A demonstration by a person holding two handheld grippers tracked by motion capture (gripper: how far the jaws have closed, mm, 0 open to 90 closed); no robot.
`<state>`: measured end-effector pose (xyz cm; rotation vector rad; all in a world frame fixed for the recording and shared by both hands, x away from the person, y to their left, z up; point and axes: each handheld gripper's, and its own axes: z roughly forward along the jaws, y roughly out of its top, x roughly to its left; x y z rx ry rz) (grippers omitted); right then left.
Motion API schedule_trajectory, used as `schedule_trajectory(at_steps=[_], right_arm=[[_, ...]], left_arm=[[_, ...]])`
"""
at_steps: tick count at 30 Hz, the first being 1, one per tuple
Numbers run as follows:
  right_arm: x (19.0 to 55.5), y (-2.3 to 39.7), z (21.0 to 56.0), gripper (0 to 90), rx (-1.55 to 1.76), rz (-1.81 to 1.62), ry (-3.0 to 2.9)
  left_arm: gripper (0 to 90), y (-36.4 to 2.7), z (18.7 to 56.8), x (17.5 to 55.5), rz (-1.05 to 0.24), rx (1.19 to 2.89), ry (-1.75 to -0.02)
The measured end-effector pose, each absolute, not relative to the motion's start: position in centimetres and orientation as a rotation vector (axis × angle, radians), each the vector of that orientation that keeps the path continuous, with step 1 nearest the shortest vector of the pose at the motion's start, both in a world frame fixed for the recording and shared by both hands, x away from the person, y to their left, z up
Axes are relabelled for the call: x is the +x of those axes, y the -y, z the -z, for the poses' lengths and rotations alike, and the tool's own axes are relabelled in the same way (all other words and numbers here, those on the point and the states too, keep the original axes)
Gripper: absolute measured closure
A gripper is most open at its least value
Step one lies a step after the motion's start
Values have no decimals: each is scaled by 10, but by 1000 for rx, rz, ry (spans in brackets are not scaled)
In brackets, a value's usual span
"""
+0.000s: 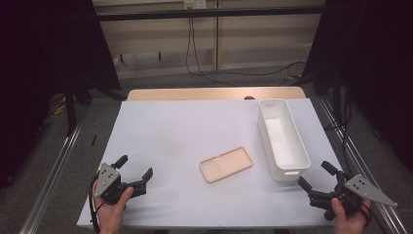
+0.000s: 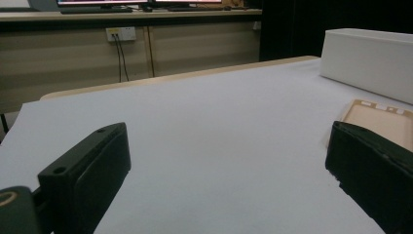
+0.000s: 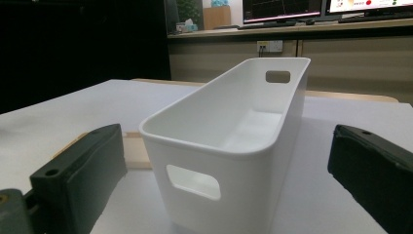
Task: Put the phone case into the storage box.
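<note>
A tan phone case [image 1: 226,164] lies flat near the middle of the white table cover [image 1: 185,131], inner side up. To its right stands a long white bin [image 1: 283,138], with nothing inside. My left gripper [image 1: 134,168] rests at the front left corner, held in a hand, jaws open and nothing between them; the case [image 2: 380,119] shows past its right jaw. At the front right edge my right gripper [image 1: 316,176] is open too, pointing at the bin's near end [image 3: 229,141], with a strip of the case [image 3: 136,148] left of the bin.
The wooden table edge [image 1: 214,93] runs along the far side. Metal rails [image 1: 51,173] flank the table left and right. Cables [image 1: 195,58] hang on the wall behind. Dark curtains close in both sides. A broad bare stretch of cover lies left of the case.
</note>
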<state>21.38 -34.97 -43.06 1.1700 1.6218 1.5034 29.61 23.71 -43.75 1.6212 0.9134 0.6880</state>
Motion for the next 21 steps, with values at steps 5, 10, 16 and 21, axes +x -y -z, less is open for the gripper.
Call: schedule_trajectory(at_steps=[5,10,16,21], right_arm=[[213,351,431,2,1170,-1507,-1625],[213,352,432,2,1169,-1510,-1630],[213,351,432,2,1169,-1517,-1631],[214,350,432,2,1170,-1519,-1634]], left_arm=[[27,-235,437,297,-680,1627,-911],[27,-233,437,297,-670,1635,-905],[27,-231,438,297,-656,1634,-908],[27,-231,437,296,-645,1637,-901]])
